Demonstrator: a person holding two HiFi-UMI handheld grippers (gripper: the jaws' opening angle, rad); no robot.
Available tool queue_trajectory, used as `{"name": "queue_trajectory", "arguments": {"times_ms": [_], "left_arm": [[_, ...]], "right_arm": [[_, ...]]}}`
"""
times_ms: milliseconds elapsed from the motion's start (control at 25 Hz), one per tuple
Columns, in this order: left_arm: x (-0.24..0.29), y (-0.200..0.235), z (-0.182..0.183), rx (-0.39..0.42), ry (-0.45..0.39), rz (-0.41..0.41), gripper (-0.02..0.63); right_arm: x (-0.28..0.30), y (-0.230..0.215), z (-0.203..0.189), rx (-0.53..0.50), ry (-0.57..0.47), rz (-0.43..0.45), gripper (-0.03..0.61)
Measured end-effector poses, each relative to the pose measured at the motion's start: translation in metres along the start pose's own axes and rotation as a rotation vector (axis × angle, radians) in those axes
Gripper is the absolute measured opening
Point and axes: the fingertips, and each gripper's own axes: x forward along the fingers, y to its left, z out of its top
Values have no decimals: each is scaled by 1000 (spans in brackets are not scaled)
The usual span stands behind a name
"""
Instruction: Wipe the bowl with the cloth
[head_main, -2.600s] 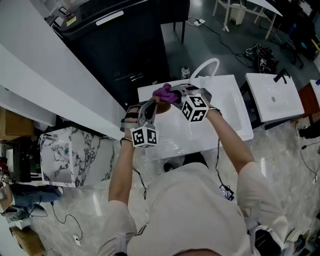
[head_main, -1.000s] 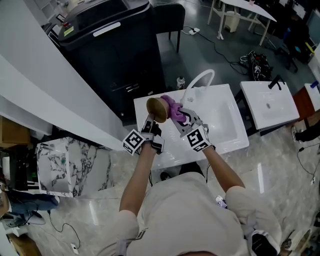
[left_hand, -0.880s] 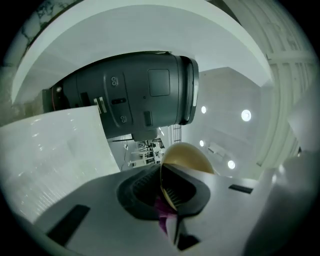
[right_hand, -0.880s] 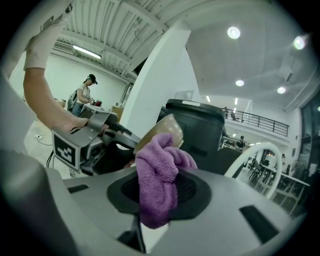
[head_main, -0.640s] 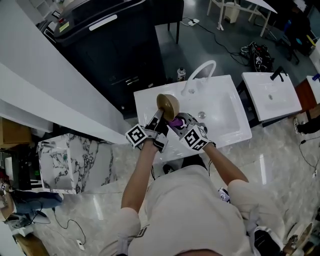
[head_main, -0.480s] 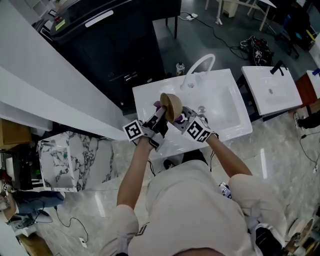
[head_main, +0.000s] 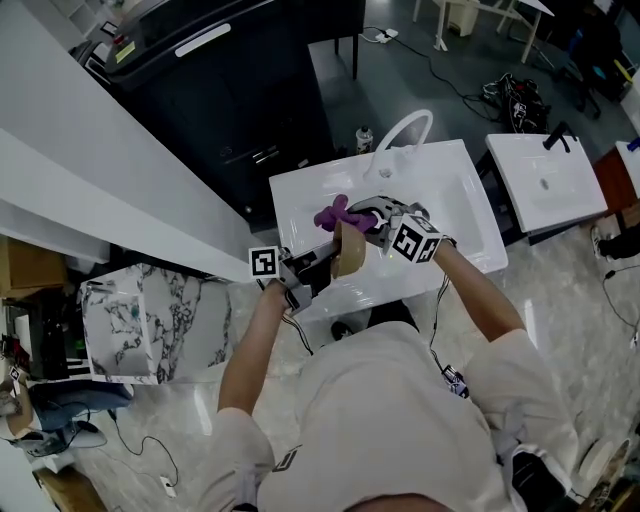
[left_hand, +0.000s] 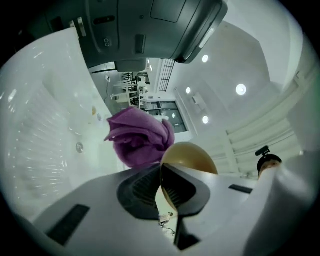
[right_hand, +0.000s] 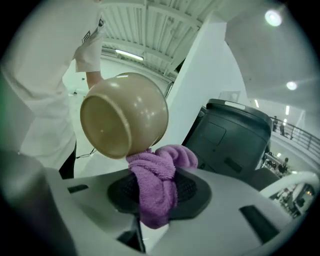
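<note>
Right gripper view: right tool clamps purple cloth touching the bowl.

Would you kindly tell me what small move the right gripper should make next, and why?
Probably sweep the cloth around the outer wall of the bowl. The right gripper pinches the cloth, which meets the bowl's outside near its rim, while the left gripper clamps the rim.
</note>
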Motion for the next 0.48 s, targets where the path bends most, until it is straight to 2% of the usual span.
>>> {"name": "queue_trajectory", "arguments": {"times_ms": [80,160,400,480], "left_arm": [[-7,14,-4,-3,15,62,18],[-17,28,0,1,-6,120,18],[-46,52,37,23,-212,202,18],[-57,63,47,34,-260,264,18]], "right_arm": [[-5,-4,-1,-52,25,9,89],[-10,-9,4,-74,26,13,89],[-18,-5,20,-104,22,-5,89],[-16,1,18,-105,31,-17,89]]}}
